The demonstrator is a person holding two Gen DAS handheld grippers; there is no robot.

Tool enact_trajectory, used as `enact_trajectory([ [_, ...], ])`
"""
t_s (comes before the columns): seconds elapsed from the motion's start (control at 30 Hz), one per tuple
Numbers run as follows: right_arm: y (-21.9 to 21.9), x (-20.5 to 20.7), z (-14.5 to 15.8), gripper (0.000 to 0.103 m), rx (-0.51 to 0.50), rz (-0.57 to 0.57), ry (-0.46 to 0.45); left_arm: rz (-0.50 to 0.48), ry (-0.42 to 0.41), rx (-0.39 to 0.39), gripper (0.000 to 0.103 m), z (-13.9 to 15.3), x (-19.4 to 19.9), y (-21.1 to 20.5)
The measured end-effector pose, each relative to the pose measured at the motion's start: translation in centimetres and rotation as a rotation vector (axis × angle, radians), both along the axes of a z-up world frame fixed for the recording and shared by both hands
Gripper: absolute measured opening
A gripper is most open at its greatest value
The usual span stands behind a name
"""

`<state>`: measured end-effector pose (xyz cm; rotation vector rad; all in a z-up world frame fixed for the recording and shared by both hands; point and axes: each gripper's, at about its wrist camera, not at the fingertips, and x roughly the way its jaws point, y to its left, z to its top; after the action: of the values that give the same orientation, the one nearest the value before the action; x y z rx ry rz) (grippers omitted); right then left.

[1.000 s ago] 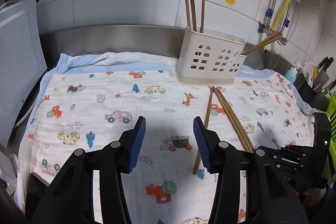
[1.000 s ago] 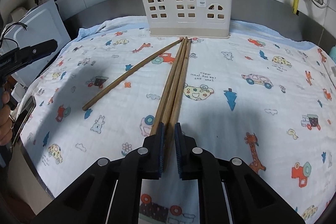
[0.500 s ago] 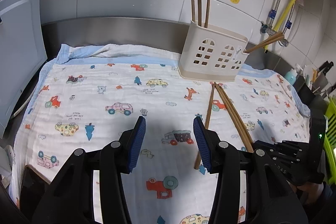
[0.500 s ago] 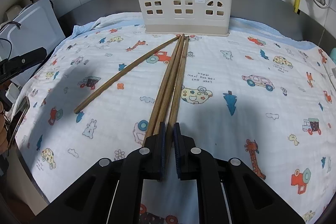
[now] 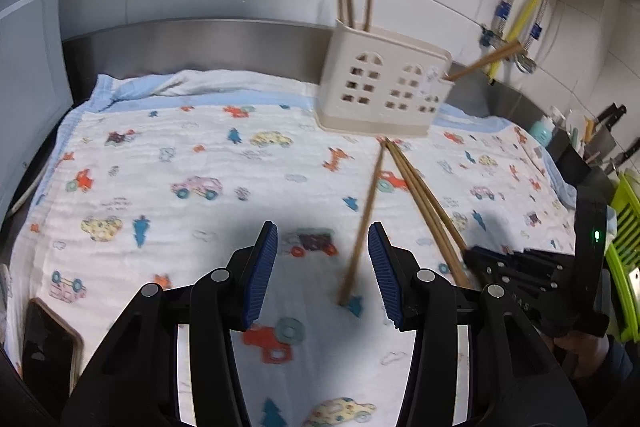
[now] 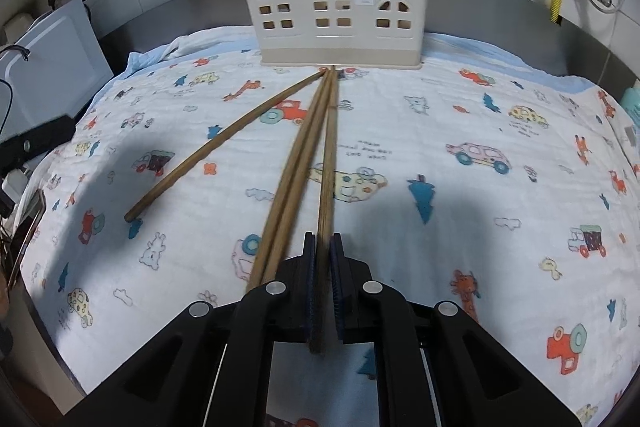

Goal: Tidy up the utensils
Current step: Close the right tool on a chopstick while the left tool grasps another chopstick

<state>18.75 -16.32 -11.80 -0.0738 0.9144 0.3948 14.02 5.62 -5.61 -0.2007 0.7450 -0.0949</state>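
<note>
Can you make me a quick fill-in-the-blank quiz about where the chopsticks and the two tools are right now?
1. The right tool is shut on one ____.
2. The left tool is open and holds ____.
3. Counting the gripped one, ____ chopsticks lie on the printed cloth.
4. The far tips of the chopsticks on the cloth meet at the base of the cream ____.

Missing words: chopstick; nothing; four; holder

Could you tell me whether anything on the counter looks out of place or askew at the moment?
Yes: four chopsticks lie loose on the printed cloth instead of standing in the cream holder. One chopstick is splayed off to the left; two others lie side by side. The right gripper is shut on the fourth chopstick.
</note>
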Motion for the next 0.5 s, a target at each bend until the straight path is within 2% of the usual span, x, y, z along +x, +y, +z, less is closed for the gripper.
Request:
enact_trajectory([
  [0.3,-1.9,-0.7,0.2,0.007,0.040,-0.003,-0.011,-0.054,0.057,-0.038,0.048,-1.8,-0.2,-4.7],
  [0.5,-3.0,-1.1,0.1,0.007,0.057,0.007,-0.013,-0.057,0.099,-0.094,0.045,-3.0,0.7,-7.9],
])
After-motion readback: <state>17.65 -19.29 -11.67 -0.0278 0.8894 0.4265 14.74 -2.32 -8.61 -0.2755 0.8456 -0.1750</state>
